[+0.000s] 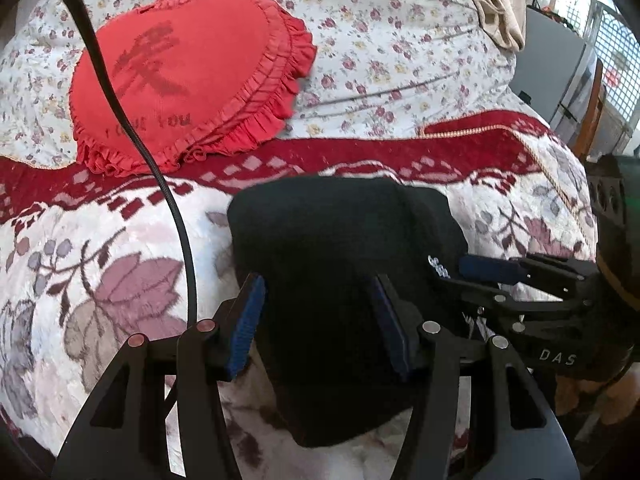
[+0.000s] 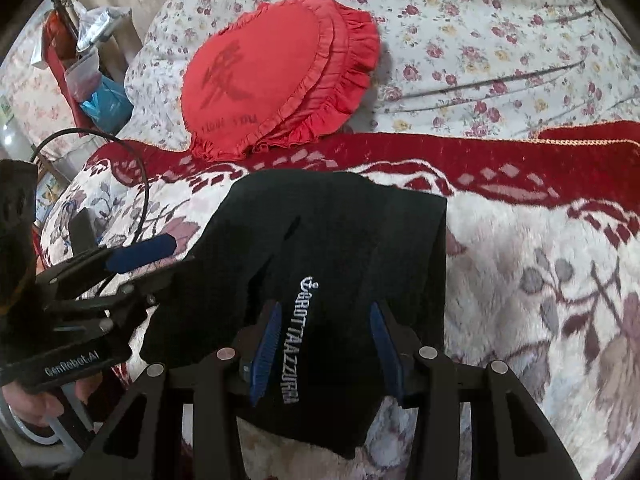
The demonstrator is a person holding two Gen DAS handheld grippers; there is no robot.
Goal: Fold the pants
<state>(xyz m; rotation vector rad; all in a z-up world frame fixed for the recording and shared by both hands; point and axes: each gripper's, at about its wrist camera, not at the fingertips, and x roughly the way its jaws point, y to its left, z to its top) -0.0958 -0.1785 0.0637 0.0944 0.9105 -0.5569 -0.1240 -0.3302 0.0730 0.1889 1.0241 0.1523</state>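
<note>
The black pants (image 1: pixel 340 248) lie folded in a compact bundle on the flowered blanket; in the right wrist view the pants (image 2: pixel 340 248) show white lettering. My left gripper (image 1: pixel 320 320) is open, its blue pads on either side of the bundle's near part. My right gripper (image 2: pixel 326 352) is open too, its pads on either side of the lettered edge. Each gripper shows in the other's view: the right gripper (image 1: pixel 492 270) at the bundle's right side, the left gripper (image 2: pixel 140 256) at its left side.
A red heart-shaped frilled cushion (image 1: pixel 188 84) lies behind the pants on a flowered quilt (image 1: pixel 400 40). A black cable (image 1: pixel 120 100) crosses the left wrist view. Clutter and a bedside stand (image 2: pixel 84 60) are at far left; the bed edge is at right (image 1: pixel 576 152).
</note>
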